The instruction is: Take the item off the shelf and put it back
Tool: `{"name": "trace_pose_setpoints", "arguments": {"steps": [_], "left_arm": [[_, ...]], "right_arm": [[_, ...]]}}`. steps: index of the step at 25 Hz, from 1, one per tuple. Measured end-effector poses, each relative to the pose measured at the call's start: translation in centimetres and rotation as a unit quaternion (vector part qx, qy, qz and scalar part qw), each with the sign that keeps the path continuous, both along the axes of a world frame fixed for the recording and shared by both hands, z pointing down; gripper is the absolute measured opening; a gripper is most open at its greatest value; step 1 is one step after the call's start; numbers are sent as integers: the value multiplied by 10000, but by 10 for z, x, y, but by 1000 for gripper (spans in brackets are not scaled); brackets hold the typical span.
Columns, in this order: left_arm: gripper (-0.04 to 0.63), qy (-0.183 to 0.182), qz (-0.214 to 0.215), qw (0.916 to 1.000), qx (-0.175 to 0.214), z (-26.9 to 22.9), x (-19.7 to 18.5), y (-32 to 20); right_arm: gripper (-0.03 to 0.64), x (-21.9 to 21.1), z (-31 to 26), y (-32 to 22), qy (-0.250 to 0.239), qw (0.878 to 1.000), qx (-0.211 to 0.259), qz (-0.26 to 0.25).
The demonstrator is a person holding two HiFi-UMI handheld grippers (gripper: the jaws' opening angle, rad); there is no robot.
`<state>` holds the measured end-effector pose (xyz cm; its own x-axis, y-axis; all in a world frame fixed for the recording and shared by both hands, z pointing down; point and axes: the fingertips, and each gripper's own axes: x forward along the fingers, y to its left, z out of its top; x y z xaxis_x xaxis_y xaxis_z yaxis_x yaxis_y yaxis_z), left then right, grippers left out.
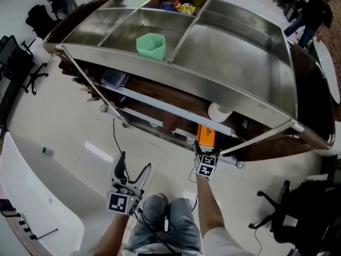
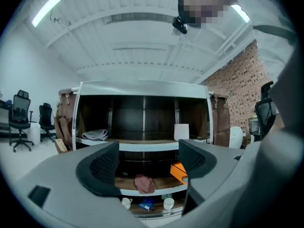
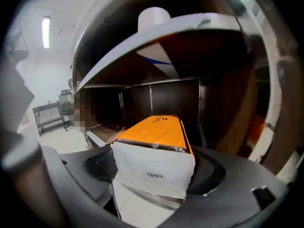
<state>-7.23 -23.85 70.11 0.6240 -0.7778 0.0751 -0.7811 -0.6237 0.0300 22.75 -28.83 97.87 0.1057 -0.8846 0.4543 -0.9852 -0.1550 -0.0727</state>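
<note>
An orange box (image 1: 205, 134) with a white end lies at the front edge of the shelf unit's (image 1: 234, 57) middle level, on the right side. My right gripper (image 1: 201, 148) is at that edge, shut on the box's near end. In the right gripper view the white end (image 3: 154, 167) fills the gap between both pads, and the orange top (image 3: 154, 129) runs back into the dark shelf. My left gripper (image 1: 134, 164) hangs open and empty in front of the shelf, well clear of it. In the left gripper view the orange box (image 2: 178, 171) shows beside the right finger (image 2: 195, 158).
On the metal top of the shelf unit stand a green container (image 1: 151, 45) and a bin of coloured items (image 1: 178, 6). A white roll (image 2: 181, 131) and folded cloth (image 2: 95, 134) sit on the upper level, a red cloth (image 2: 144, 183) on the middle, cups (image 2: 168, 203) below. Office chairs (image 1: 298, 212) stand around.
</note>
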Motion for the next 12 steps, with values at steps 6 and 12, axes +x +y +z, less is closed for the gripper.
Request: {"name": "trace_pose_setpoints", "arguments": {"steps": [6, 12], "left_arm": [[371, -4, 101, 9999, -36, -88, -2, 3], [370, 19, 166, 9999, 41, -165, -7, 14]], "right_arm": [[423, -25, -95, 89, -88, 9999, -82, -111], [423, -42, -210, 159, -91, 9996, -3, -275]]}}
